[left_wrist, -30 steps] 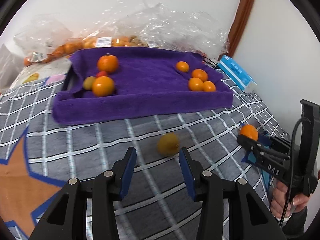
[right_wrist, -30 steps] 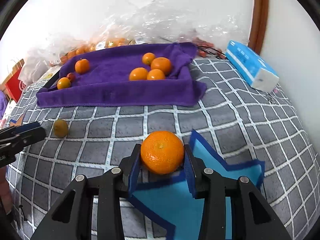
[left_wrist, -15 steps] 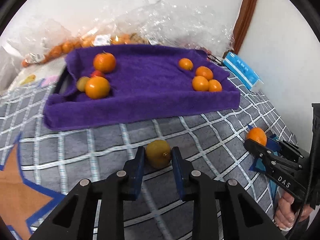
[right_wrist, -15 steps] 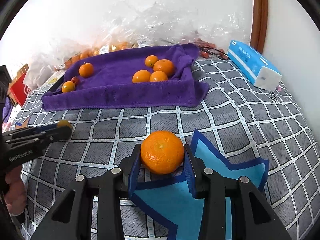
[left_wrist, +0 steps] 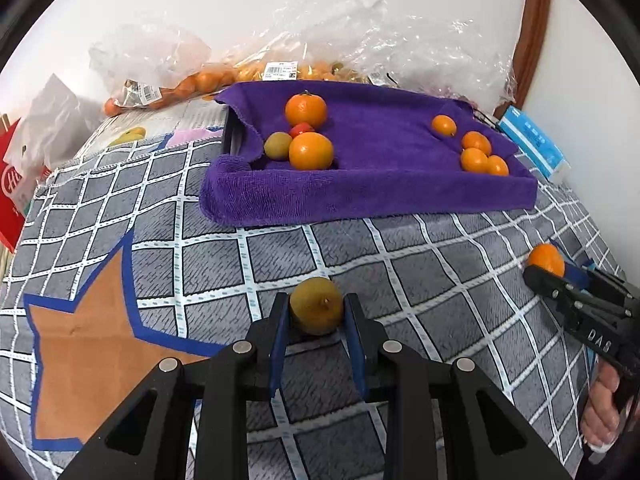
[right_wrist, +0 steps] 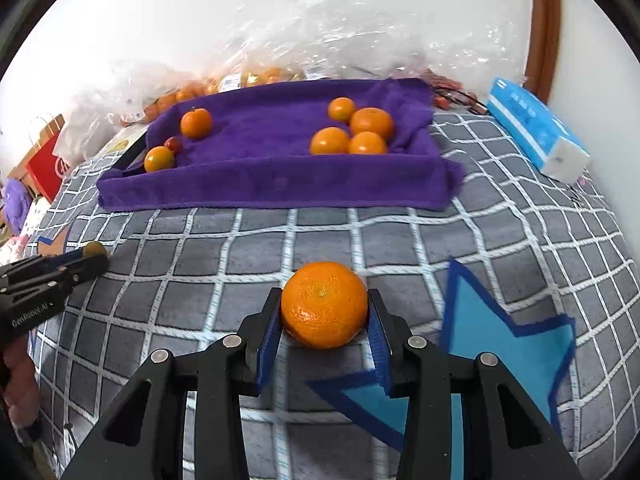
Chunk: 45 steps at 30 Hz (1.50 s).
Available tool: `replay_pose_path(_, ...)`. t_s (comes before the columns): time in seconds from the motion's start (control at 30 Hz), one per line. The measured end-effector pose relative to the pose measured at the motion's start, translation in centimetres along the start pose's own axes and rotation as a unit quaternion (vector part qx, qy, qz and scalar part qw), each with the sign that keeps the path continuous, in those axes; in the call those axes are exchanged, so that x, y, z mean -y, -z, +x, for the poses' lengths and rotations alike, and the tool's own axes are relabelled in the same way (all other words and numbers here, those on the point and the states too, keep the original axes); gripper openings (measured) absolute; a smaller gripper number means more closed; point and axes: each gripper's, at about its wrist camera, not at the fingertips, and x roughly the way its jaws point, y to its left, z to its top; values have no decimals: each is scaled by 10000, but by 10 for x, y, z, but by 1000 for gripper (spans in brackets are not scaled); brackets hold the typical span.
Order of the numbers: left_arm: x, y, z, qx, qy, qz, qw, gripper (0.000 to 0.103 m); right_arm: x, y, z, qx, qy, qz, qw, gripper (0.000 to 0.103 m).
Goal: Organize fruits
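L gripper (left_wrist: 316, 316) is closed on a small green fruit (left_wrist: 317, 311), w/ a blue pad on each side of it. R gripper (right_wrist: 325, 312) is closed on an orange (right_wrist: 325, 305) the same way. Both fruits sit right down by the grey checked cover (left_wrist: 420, 264); can't tell if they are lifted off it yet. Behind them is a tray (left_wrist: 360, 196) w/ a purple towel in it, prob so fruit won't roll or get bumped. In the tray, small oranges are in a bunch at the R end (right_wrist: 352, 132). At the L end are 2 big oranges, a green fruit (left_wrist: 278, 145) & a tiny red one (left_wrist: 301, 129). So I think like goes w/ like: the green fruit should go L next to its twin, & the orange to one of the orange groups. Each gripper holds its fruit across the middle so it won't slip. Bags of more fruit (left_wrist: 192, 80) lie by the wall, & a blue tissue pack (right_wrist: 536, 128) is off to the R
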Motion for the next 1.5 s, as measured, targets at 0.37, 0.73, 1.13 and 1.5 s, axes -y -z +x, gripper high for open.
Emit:
replay_pose_path(0.37, -14, 1, 0, 126, 449, -402, 9981, 25, -3, 2, 2, 78, 117, -6, 9999, 40)
replay_pose_path(0.73, -34, 4, -8, 429, 908, -978, 9901, 25, 7, 1, -2, 201, 92, 321, 9992, 40)
replay_pose_path(1.13, -35, 4, -9, 485, 933, -1023, 9892, 25, 5, 2, -2, 222, 156, 264, 9993, 40)
replay_pose_path(1.5, -35, 4, -13, 602, 998, -1019, 9879, 25, 6, 3, -3, 264, 76, 283, 9992, 40)
